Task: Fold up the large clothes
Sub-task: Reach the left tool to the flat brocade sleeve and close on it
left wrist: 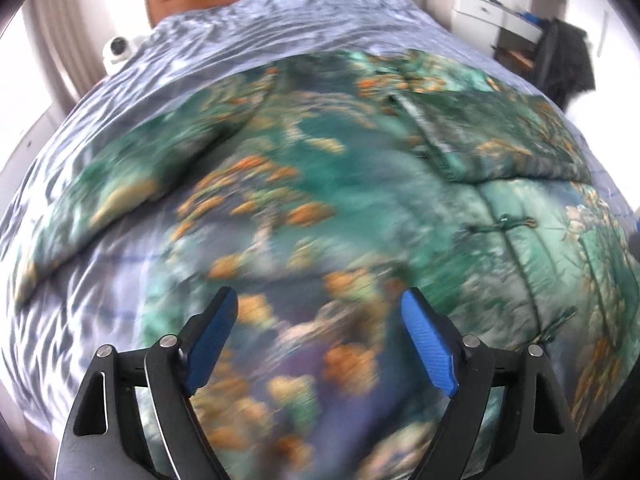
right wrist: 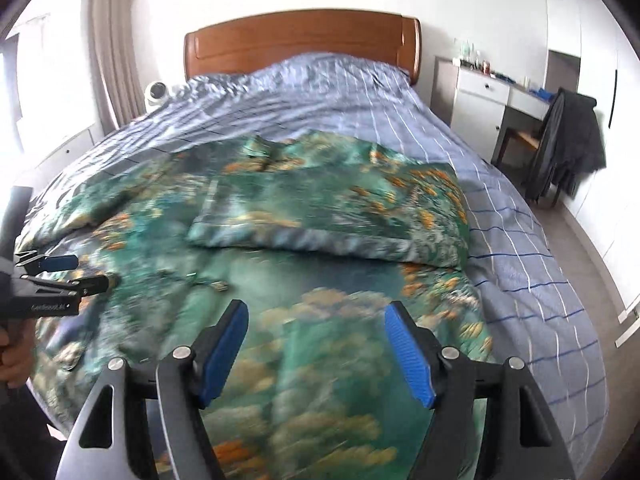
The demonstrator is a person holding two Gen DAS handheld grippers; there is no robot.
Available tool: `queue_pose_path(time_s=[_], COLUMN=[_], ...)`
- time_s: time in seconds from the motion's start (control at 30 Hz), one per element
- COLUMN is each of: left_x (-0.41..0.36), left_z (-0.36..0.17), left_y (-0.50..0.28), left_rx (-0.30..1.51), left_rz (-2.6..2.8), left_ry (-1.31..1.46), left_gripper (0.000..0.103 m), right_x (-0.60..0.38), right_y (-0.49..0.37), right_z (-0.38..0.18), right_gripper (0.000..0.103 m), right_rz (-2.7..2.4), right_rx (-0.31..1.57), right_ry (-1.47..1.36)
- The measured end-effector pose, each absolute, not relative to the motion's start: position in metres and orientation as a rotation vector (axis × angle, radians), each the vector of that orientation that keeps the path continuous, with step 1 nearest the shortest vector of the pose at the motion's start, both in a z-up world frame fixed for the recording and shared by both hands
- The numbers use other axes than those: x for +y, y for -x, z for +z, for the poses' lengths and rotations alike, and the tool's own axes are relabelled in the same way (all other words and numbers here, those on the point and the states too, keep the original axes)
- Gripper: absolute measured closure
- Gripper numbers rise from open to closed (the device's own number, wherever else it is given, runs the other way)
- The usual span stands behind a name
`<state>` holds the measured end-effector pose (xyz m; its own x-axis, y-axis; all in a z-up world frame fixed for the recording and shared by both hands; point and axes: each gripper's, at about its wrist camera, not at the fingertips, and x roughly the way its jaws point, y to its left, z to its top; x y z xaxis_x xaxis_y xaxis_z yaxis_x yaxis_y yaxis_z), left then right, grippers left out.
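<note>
A large green quilted garment with orange flower print (left wrist: 320, 184) lies spread over the bed; it also shows in the right wrist view (right wrist: 280, 272). Its right sleeve (right wrist: 336, 212) is folded across the chest, and the left sleeve (left wrist: 120, 184) lies out to the left. My left gripper (left wrist: 318, 308) is open and empty, just above the lower left of the garment. It appears from the side at the left of the right wrist view (right wrist: 92, 272). My right gripper (right wrist: 316, 320) is open and empty above the hem area.
The bed has a blue-grey checked cover (right wrist: 520, 240) and a wooden headboard (right wrist: 300, 40). A white round device (right wrist: 156, 94) sits at the bed's left. A white desk (right wrist: 492, 100) and a chair with a dark jacket (right wrist: 568, 144) stand right.
</note>
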<state>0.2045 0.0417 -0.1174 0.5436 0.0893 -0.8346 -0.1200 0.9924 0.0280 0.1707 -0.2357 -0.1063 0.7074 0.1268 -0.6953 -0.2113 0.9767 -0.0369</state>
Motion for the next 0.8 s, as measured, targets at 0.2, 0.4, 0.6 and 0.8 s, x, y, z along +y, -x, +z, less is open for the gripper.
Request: queue_pose_path(time_s=[0.2, 0.4, 0.6, 0.8], left_x=[0.093, 0.163, 0.266, 0.358], left_z=[-0.122, -0.126, -0.133, -0.146], left_y=[-0.191, -0.176, -0.151, -0.135], left_rx=[1.005, 0.993, 0.869, 0.725], left_rz=[0.216, 0.290, 0.339, 0.473], left_ry=[0.130, 0.333, 0.713, 0.998], left_gripper=[0.015, 0.013, 0.012, 0.011], right_x=[-0.211, -0.200, -0.202, -0.202], right_y=[-0.135, -0.121, -0.114, -0.111], right_z=[-0.111, -0.114, -0.112, -0.113], right_gripper=[0.031, 0.030, 0.030, 0.030], right_rz=[0.216, 0.234, 0.234, 0.239], right_rx=[0.729, 0.748, 0.741, 0.757], right_ry=[0.125, 0.135, 0.133, 0.129])
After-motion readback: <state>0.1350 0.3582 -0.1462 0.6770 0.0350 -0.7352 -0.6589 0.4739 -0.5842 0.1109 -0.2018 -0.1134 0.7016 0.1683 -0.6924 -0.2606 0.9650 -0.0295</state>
